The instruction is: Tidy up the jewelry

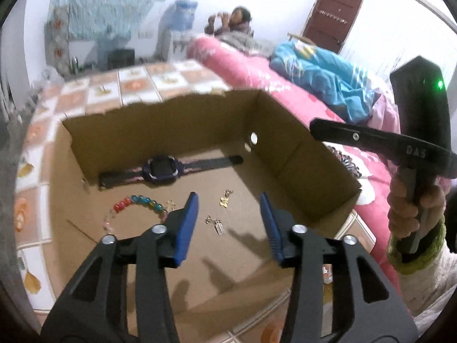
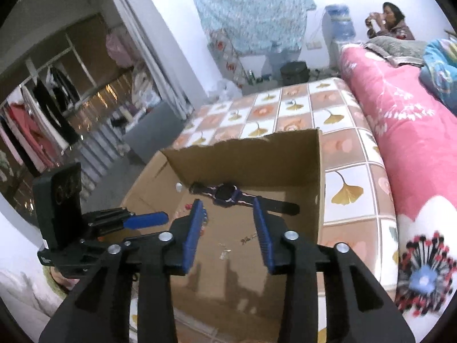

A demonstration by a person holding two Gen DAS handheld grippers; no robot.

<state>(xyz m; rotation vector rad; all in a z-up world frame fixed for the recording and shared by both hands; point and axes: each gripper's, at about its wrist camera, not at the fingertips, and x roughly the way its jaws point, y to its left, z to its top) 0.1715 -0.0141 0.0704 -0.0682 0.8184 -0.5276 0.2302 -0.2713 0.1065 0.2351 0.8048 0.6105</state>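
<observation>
An open cardboard box (image 1: 300, 154) lies on a tiled table. Inside it lie a dark blue watch (image 1: 162, 168), a bracelet of coloured beads (image 1: 137, 203), a small gold charm (image 1: 225, 198) and a small silver pendant (image 1: 215, 224). My left gripper (image 1: 228, 200) is open and empty above the box floor, with the charm and pendant between its blue fingers. My right gripper (image 2: 227, 205) is open and empty above the same box (image 2: 318, 177), just short of the watch (image 2: 227, 193). The pendant and charm (image 2: 245, 240) show faintly below it.
The box sits on a table with flower-patterned tiles (image 2: 288, 108). A pink quilt (image 2: 405, 131) lies along the right side. The right gripper's body and the hand holding it (image 1: 414, 171) stand at the right of the left wrist view. A person sits far back (image 2: 391, 20).
</observation>
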